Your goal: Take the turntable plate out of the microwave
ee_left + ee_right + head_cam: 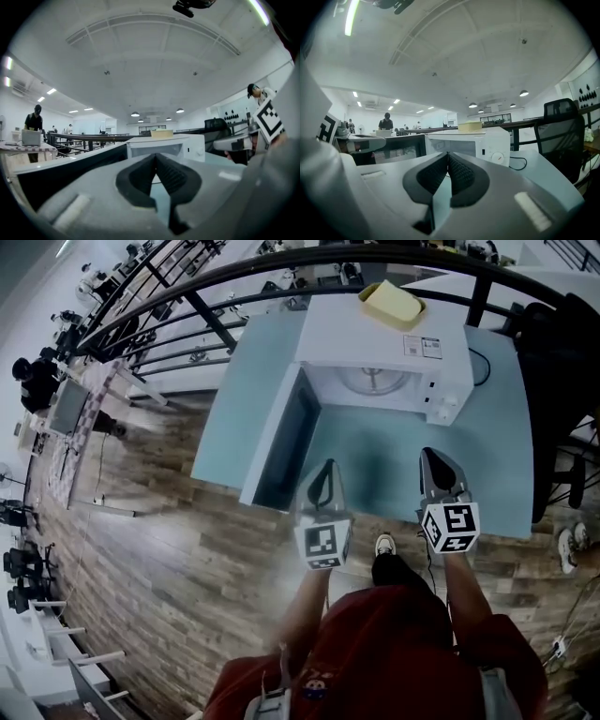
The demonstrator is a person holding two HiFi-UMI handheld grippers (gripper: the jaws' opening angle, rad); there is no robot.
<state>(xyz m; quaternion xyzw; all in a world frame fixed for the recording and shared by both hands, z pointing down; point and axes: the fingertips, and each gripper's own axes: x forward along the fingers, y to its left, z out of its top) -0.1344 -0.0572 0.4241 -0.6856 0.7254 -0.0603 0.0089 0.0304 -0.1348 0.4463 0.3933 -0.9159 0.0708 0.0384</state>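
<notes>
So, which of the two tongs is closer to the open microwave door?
The left tongs: its tip is beside the open door. The right tongs points toward the knob side, away from the door.

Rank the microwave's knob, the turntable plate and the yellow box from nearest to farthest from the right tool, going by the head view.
From the right tool:
1. The knob, on the front panel of the microwave, right of its opening.
2. The turntable plate, inside the open cavity, further in.
3. The yellow box, on top, toward the back.
</notes>
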